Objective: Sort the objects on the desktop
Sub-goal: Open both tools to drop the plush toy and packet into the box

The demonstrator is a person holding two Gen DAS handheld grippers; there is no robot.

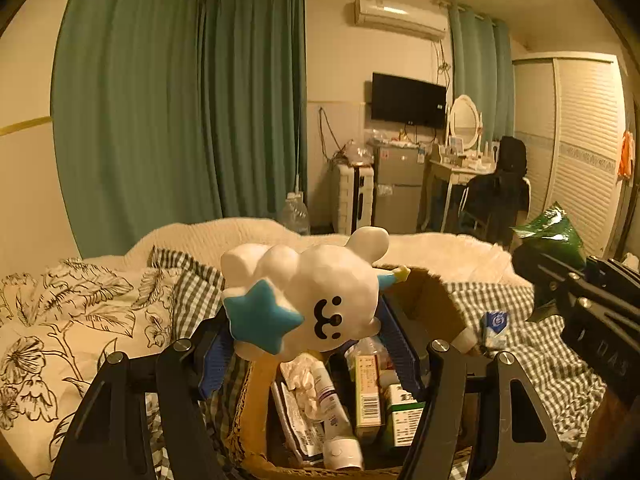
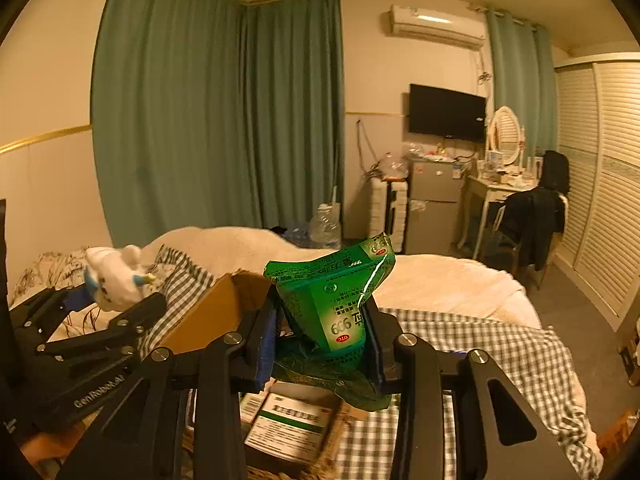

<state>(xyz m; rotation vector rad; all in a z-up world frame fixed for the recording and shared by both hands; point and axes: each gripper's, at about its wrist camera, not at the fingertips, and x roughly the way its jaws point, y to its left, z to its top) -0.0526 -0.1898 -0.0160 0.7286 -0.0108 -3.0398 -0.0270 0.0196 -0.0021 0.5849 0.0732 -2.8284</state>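
Cloud toy (image 1: 308,300), glossy, lumpy, with blue star, clamped in the left gripper (image 1: 306,344) above the cardboard box (image 1: 256,408). Crumpled green pouch (image 2: 336,300) pinched in the right gripper (image 2: 320,344) over the checked bedding (image 2: 480,344)

Cloud toy (image 1: 316,300): smooth, glossy, plastic or vinyl look. Green packet (image 2: 340,300): crinkled shiny foil-like film. Box (image 1: 424,300): matt brown cardboard, rough torn edge. Left gripper (image 1: 308,344) and right gripper (image 2: 320,344): matt black plastic, blue ribbed pads, shiny metal screws. Blanket (image 1: 532,352): checked cloth, soft.
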